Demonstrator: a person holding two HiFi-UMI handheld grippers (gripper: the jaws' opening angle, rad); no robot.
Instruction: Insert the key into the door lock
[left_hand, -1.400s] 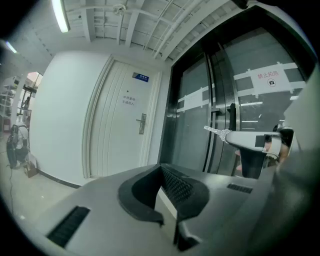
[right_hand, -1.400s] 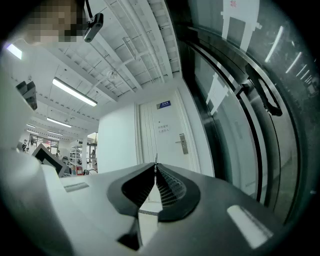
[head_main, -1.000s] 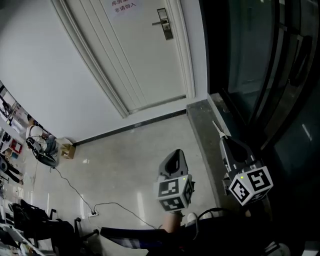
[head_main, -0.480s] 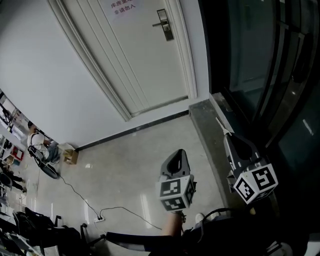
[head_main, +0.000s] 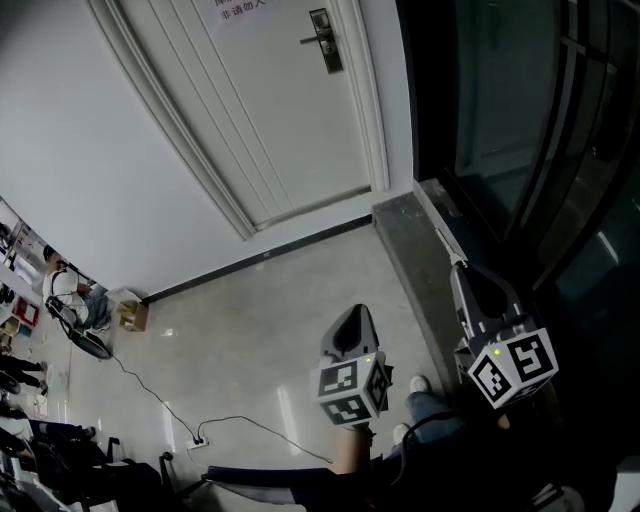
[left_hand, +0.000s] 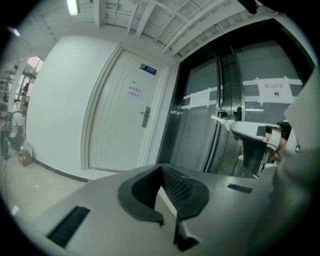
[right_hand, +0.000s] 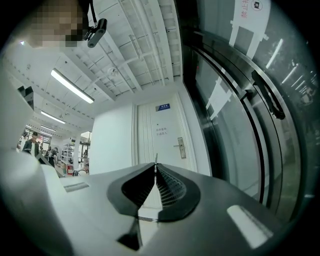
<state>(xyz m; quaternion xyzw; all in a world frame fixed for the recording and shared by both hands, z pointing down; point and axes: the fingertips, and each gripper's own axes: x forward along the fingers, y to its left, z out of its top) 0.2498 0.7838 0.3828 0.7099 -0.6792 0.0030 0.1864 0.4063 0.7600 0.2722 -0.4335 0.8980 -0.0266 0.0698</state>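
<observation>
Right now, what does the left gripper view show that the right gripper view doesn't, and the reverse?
Only the left gripper view: the right gripper from the side, the key sticking out of its tip, and the left gripper shut and empty. Only the right gripper view: the key edge-on between its own jaws, and ceiling light strips. Both: the white door, its lock and the dark glass doors.

We see a plain white wall meeting a pale, glossy floor along a dark baseboard. Dark glass panels fill the right side, beside a grey stone sill. A cable trails across the floor near cluttered shelves at the left. Overhead we find a lit fluorescent tube on a white beamed ceiling.
</observation>
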